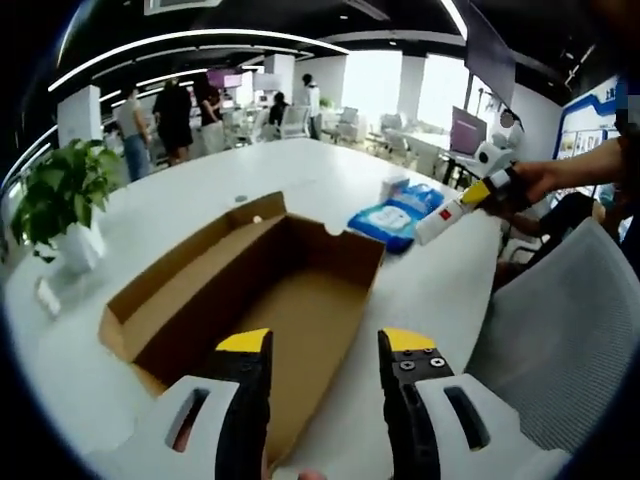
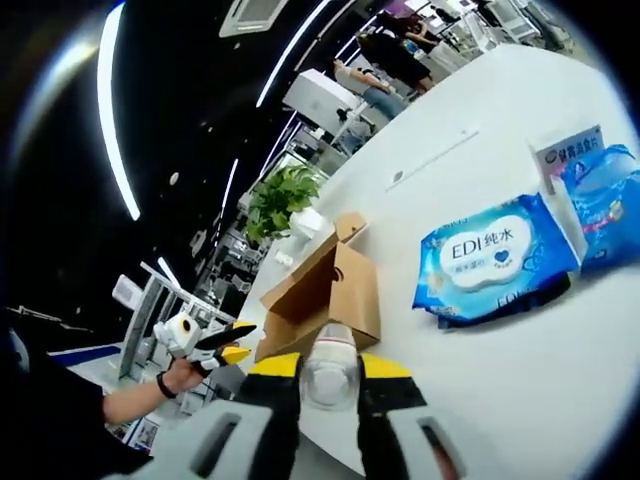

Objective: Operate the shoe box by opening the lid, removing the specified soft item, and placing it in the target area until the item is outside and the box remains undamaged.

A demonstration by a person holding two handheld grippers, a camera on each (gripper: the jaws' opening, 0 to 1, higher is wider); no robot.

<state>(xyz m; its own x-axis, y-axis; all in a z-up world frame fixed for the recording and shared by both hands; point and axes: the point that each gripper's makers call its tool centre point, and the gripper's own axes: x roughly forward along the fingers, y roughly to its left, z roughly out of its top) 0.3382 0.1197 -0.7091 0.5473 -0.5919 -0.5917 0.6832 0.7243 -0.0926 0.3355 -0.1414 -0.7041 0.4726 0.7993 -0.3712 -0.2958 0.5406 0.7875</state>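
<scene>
I've got the shoe box (image 1: pixel 255 300) (image 2: pixel 325 290) lying open on the white table (image 1: pixel 180 200) (image 2: pixel 520 360): plain brown cardboard, lid flaps folded out, inside bare. Soft item = blue wet-wipes pack (image 1: pixel 400 215) (image 2: pixel 497 260), white oval label, flat on the tabletop just beside the box, outside it. Second blue pack (image 2: pixel 610 205) next to it.

far people (image 1: pixel 160 115) blurred, wipes pack (image 2: pixel 612 205) cropped

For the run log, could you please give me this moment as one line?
box: open, inside bare | left gripper: open above box | right gripper: shut on clear bottle, off box | wipes packs: on table
</scene>
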